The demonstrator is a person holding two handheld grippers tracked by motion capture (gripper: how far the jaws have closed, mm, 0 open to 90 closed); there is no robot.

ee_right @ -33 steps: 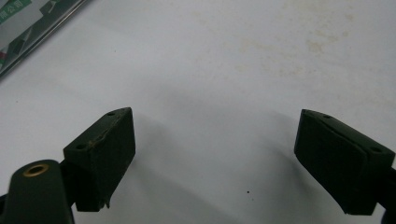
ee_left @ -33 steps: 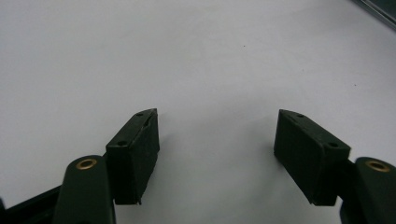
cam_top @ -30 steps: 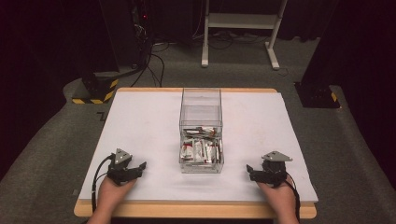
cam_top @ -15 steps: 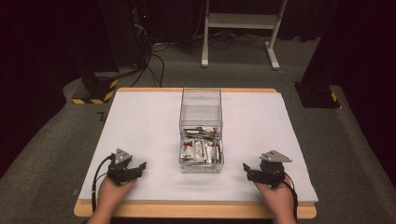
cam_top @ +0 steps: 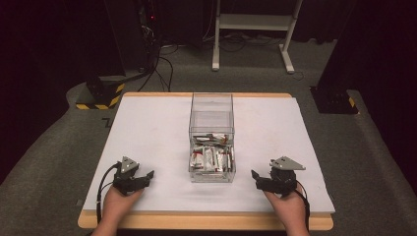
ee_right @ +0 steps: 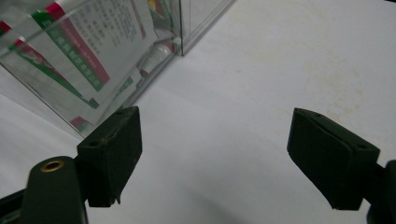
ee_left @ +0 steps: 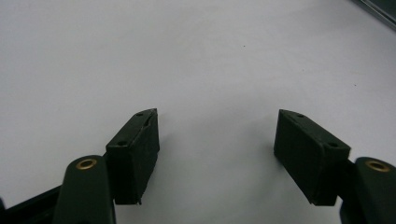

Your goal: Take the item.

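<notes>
Grippers rest on a white table: the left gripper, jaws spread and empty, lies well apart from a clear box of sachets at centre; the right gripper, likewise spread and empty, points toward it, seemingly poised to begin.

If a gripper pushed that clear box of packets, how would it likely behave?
The clear box looks thin-walled and rigid, so it would probably slide across the white table rather than flex. It stands tall on a narrow base, so a high push might tip it. The packets seem light.
</notes>
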